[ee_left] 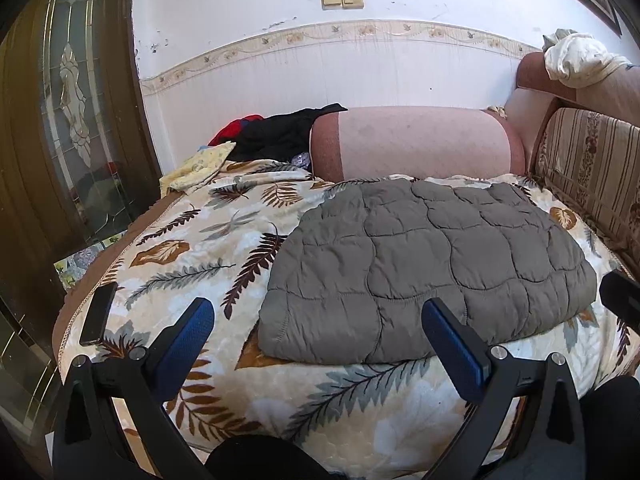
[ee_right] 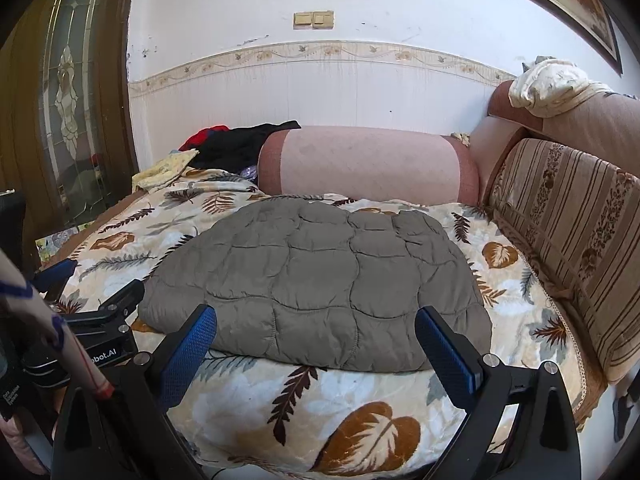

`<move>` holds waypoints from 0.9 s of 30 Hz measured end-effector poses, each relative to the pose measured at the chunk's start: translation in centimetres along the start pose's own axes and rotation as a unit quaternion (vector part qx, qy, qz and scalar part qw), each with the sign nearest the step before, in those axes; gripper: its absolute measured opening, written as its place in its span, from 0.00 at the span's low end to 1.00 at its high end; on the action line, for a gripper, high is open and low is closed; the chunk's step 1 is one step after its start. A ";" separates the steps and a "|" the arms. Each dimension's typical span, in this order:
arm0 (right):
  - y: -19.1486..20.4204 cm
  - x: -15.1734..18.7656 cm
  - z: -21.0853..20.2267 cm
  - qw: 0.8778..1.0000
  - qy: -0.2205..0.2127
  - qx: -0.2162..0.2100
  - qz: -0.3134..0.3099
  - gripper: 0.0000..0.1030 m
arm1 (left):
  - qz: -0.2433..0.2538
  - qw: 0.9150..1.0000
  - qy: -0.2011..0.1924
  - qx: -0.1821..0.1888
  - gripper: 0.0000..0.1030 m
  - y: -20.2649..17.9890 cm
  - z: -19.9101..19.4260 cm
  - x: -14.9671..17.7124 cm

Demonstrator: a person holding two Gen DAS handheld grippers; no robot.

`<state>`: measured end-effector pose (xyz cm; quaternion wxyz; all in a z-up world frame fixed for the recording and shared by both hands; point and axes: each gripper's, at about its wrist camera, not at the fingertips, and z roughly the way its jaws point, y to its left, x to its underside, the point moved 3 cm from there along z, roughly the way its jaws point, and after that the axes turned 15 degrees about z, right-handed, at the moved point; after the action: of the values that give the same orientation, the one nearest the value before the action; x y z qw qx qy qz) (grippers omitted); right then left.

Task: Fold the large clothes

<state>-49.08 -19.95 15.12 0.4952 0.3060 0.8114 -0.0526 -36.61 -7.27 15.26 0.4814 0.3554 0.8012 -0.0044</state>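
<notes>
A grey quilted garment [ee_left: 428, 264] lies folded into a thick flat bundle on the leaf-patterned blanket [ee_left: 192, 240]; it also shows in the right wrist view [ee_right: 316, 280]. My left gripper [ee_left: 316, 320] is open and empty, held back from the bundle's near edge. My right gripper [ee_right: 316, 328] is open and empty, also just short of the near edge. The left gripper's body [ee_right: 108, 320] shows at the left of the right wrist view.
A pink bolster cushion [ee_left: 412, 144] lies behind the bundle. Black and red clothes [ee_left: 280, 132] and a yellow cloth [ee_left: 200, 166] are piled at the back left. A striped sofa back [ee_right: 568, 232] runs along the right, with a white cloth [ee_right: 548, 84] on top. A dark phone [ee_left: 98, 312] lies near the blanket's left edge. A glass door [ee_left: 72, 92] stands at left.
</notes>
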 end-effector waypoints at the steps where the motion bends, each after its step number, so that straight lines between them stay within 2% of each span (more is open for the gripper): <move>1: -0.1 0.0 0.1 1.000 0.001 0.000 0.000 0.98 | 0.000 1.000 0.001 0.001 1.00 -0.1 0.1 0.0; 27: 0.0 0.6 1.3 1.000 0.021 0.004 -0.005 0.98 | -0.002 1.000 0.014 0.011 1.00 -0.2 1.2 0.8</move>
<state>-48.31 -20.19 13.97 0.4764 0.3051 0.8229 -0.0518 -36.03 -7.42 13.86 0.4657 0.3595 0.8086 -0.0091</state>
